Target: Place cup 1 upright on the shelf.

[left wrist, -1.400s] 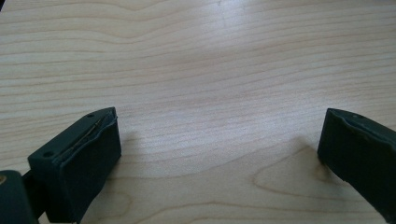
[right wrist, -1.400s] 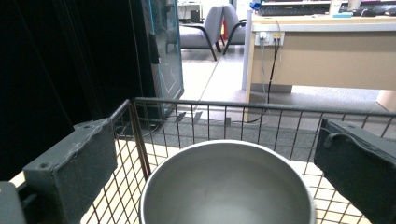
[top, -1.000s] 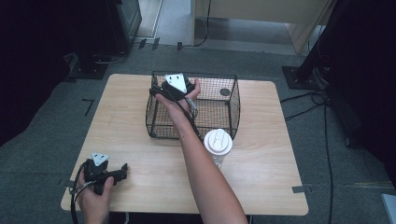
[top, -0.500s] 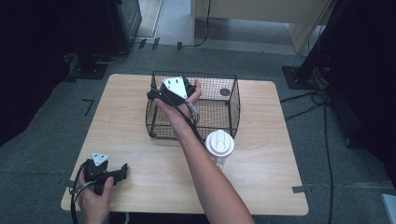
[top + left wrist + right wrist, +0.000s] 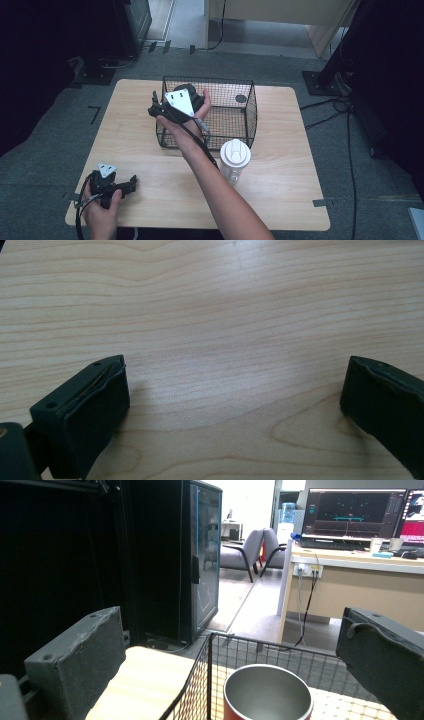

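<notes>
Facing steel cup (image 5: 267,692) — right gripper (image 5: 230,665) view

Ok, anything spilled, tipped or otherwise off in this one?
Nothing stands out. The metal cup stands upright in the wire basket, the white-lidded bottle is upright beside it, and the table looks dry.
</notes>
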`<move>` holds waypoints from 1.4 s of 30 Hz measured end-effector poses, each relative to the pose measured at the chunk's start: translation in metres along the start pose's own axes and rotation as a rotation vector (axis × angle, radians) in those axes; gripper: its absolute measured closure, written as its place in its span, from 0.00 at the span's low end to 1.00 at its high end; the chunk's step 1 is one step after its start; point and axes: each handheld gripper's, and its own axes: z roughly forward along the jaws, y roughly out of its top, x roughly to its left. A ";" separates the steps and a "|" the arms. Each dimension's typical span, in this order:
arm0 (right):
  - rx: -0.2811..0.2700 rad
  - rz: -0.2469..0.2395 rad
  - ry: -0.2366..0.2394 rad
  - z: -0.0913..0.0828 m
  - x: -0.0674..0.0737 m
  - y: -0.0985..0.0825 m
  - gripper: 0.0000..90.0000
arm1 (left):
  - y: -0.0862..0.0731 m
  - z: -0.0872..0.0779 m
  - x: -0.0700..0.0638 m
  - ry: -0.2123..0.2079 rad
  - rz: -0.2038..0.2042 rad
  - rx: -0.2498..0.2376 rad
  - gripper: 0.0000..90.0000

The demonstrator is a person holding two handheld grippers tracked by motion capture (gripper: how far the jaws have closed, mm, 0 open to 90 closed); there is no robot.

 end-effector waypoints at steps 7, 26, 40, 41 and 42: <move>-0.003 -0.001 0.008 -0.024 -0.002 0.000 0.00 | 0.000 0.000 0.000 0.000 0.000 -0.001 0.00; 0.007 -0.012 0.057 -0.096 -0.008 -0.003 0.00 | 0.000 0.000 0.000 0.000 0.000 0.000 0.00; 0.006 0.004 0.077 -0.134 -0.032 -0.003 0.00 | 0.000 0.000 0.000 -0.001 0.000 0.000 0.00; 0.006 0.008 0.079 -0.136 -0.034 -0.003 0.00 | 0.000 0.000 0.000 0.000 -0.001 0.000 0.00; 0.004 0.012 0.084 -0.139 -0.035 -0.002 0.00 | 0.000 0.000 0.000 -0.001 0.000 0.000 0.00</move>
